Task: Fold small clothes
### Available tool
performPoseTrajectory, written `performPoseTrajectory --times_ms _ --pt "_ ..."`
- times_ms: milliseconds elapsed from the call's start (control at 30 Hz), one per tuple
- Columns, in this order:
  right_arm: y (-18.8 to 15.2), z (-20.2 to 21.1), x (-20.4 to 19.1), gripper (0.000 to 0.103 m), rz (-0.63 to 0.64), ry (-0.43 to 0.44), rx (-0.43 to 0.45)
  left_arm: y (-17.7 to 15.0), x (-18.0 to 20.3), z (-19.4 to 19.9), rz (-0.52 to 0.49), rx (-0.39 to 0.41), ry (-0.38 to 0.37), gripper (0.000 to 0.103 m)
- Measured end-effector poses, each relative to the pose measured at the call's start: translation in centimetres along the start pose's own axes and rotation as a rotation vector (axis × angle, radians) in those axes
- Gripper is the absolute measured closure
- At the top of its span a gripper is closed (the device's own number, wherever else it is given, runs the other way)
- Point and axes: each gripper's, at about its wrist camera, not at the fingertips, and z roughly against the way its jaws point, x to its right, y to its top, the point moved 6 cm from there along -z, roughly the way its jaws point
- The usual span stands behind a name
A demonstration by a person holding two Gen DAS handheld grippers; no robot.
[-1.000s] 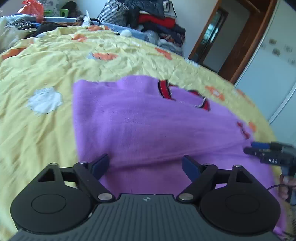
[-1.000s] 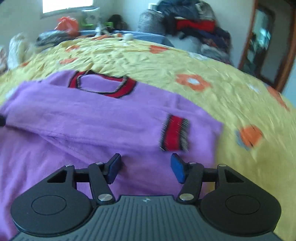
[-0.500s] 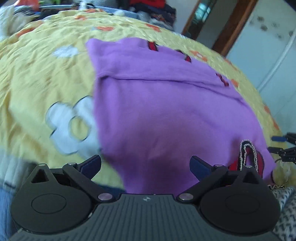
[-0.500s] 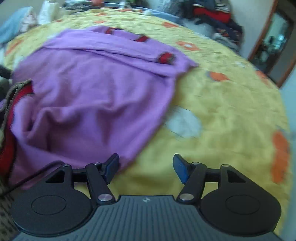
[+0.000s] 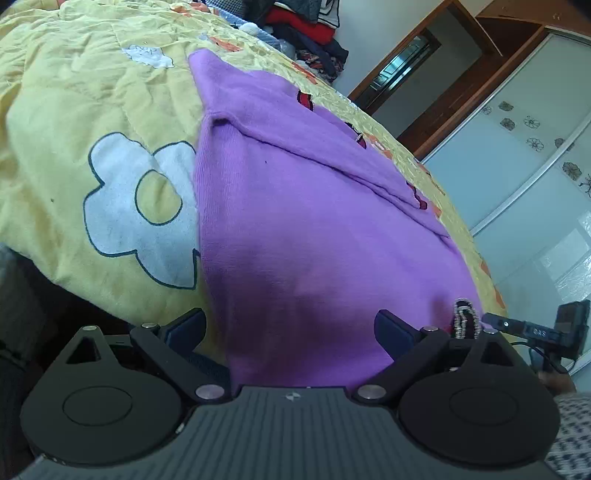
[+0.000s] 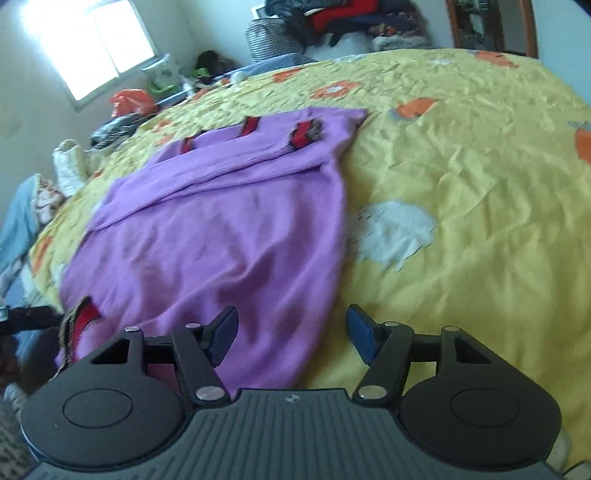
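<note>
A purple sweater with red and black trim lies on the yellow bed, its sleeves folded across the chest; it also shows in the right wrist view. My left gripper is open at the sweater's near hem, by its left corner. My right gripper is open over the hem's right corner. A red and black hem band is turned up at the near edge. The right gripper's tip shows at the right in the left wrist view.
The yellow flowered bedspread covers the whole bed. Piled clothes and bags stand beyond the far edge. A wooden door and a sliding wardrobe are at the right. A window is at the far left.
Both grippers have pulled back from the sweater's chest to its near hem at the bed's edge. Both stay open.
</note>
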Motion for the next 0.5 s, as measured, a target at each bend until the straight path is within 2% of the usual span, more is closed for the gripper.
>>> performPoseTrajectory --times_ms 67,133,200,233,300,367,433,467,500 --pt "-0.4 -0.1 -0.9 0.038 0.021 0.014 0.003 -0.2 -0.5 -0.3 0.015 0.016 -0.024 0.010" --pt "-0.7 -0.2 -1.6 0.038 0.039 0.011 0.012 -0.3 -0.7 -0.4 0.003 0.026 -0.024 0.021" --pt "-0.9 -0.3 -2.0 0.038 0.059 0.016 0.014 -0.5 -0.6 -0.4 -0.028 0.017 -0.006 0.056" --pt "-0.8 -0.4 -2.1 0.038 0.058 0.016 0.010 -0.7 -0.6 -0.4 -0.033 0.005 -0.007 0.060" --pt "-0.6 -0.4 -2.1 0.038 0.055 0.022 -0.004 -0.8 -0.5 0.1 -0.048 0.012 -0.015 0.083" --pt "-0.4 -0.5 -1.9 0.039 0.034 0.027 -0.007 -0.9 -0.4 0.7 -0.052 0.008 -0.011 0.090" --pt "-0.5 -0.6 -1.9 0.064 0.020 0.051 -0.010 -0.7 -0.2 1.4 -0.044 0.015 -0.031 0.096" --pt "-0.6 -0.8 -2.0 0.091 0.020 0.042 -0.009 -0.5 -0.1 1.8 -0.040 0.021 -0.041 0.097" --pt "-0.7 -0.8 -2.0 0.096 0.012 0.041 -0.001 -0.3 0.2 2.0 -0.034 0.024 -0.057 0.097"
